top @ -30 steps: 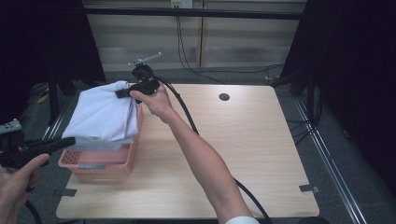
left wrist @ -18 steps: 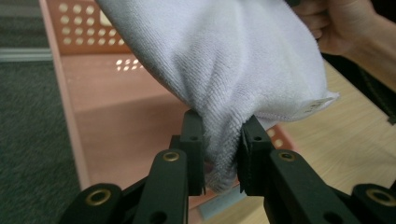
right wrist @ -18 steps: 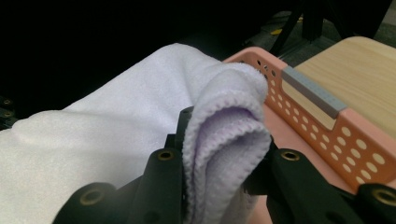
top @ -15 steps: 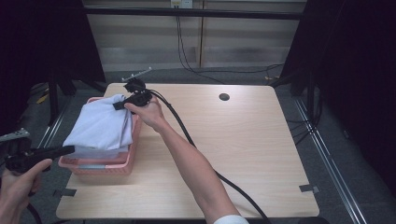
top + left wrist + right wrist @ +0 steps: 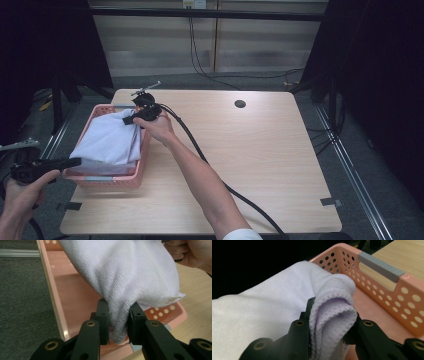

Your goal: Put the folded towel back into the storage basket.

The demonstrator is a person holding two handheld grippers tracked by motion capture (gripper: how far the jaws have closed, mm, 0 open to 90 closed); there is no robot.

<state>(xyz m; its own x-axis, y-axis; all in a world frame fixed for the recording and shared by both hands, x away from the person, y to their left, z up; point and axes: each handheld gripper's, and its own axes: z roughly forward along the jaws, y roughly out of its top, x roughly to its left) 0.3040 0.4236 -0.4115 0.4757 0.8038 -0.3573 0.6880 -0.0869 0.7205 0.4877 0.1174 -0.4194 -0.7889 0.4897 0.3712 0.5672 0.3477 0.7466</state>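
A white towel (image 5: 107,140) hangs stretched between my two grippers, sagging into a pink perforated basket (image 5: 107,179) at the table's left. My right gripper (image 5: 131,120) is at the basket's far right corner, shut on a folded towel edge (image 5: 332,315). My left gripper (image 5: 75,161) is at the basket's near left side, shut on another corner of the towel (image 5: 120,302). In the left gripper view the towel drapes over the pink basket floor (image 5: 75,290), with the other hand (image 5: 195,252) at the top right.
The basket stands on a light wooden table (image 5: 260,150) with a small round hole (image 5: 240,104) near its far edge. A thick black cable (image 5: 200,155) trails from the right gripper across the table. A grey strip (image 5: 380,266) sits on the basket's rim.
Both grippers have lowered the towel, which covered the basket from above and now sags inside it. The right gripper moved down and nearer; the left gripper dropped slightly.
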